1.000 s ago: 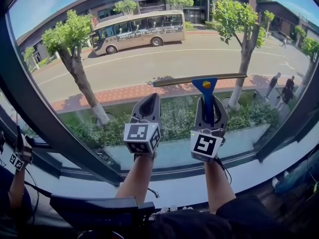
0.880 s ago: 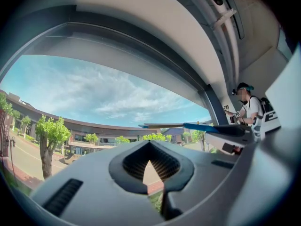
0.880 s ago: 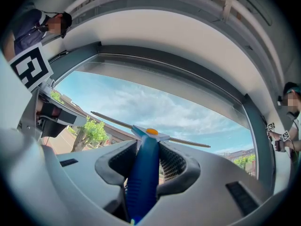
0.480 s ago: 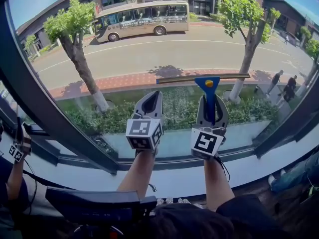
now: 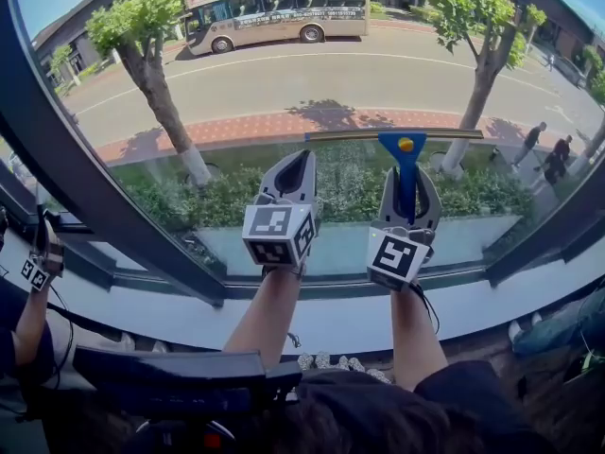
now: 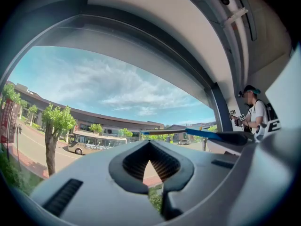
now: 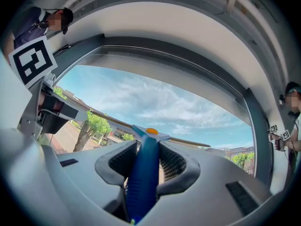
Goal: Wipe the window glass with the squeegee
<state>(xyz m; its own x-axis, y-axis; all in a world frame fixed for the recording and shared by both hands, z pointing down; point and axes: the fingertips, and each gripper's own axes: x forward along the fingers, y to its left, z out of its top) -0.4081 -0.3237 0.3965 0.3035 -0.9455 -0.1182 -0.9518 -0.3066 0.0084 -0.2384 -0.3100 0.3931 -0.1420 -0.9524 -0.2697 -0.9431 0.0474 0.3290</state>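
**Left gripper** (image 5: 295, 165): jaws together with nothing between them, raised before the window glass (image 5: 284, 74), at 9 o'clock of the right gripper (image 5: 406, 183).

**Right gripper:** jaws clamped on the blue handle of the squeegee (image 5: 404, 157). Its blade lies level across the pane at 12 o'clock, though contact with the glass cannot be confirmed.

**Handling:** the tool is judged light and stiff, with a soft rubber edge. The ribbed handle is the fitting hold.

**Pose:** both forearms reach forward side by side, with the jaws pointing up the glass.
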